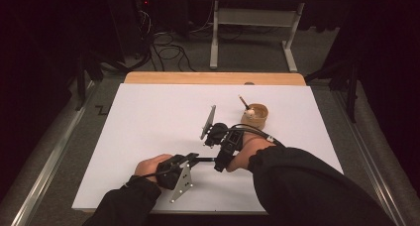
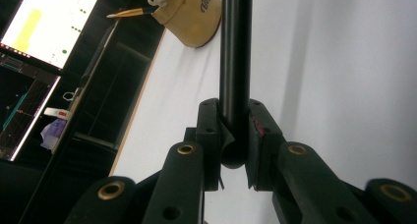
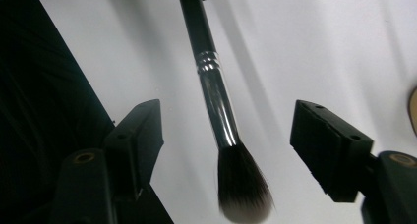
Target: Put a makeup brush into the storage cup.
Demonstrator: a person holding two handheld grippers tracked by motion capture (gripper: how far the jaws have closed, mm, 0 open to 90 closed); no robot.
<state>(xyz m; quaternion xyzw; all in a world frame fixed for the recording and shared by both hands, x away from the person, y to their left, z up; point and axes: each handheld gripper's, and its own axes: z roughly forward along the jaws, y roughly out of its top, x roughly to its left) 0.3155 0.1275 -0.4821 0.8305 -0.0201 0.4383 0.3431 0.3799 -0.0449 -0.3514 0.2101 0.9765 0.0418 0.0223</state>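
A black makeup brush with a silver ferrule (image 3: 216,101) and a dark, pale-tipped tuft (image 3: 243,184) lies level just over the white sheet. My left gripper (image 2: 235,135) is shut on the end of its black handle (image 2: 235,62); in the high view it (image 1: 196,159) sits near the front edge, pointing right. My right gripper (image 3: 231,118) stands open, its jaws wide on either side of the ferrule and tuft without touching them. In the high view the right gripper (image 1: 218,162) meets the brush (image 1: 208,160) from the right.
A round wooden cup (image 1: 255,116) holding a pencil and a small white object stands behind the right hand, also in the left gripper view (image 2: 192,17). The white sheet (image 1: 148,117) covers the table. Cables and a desk frame (image 1: 252,23) lie beyond.
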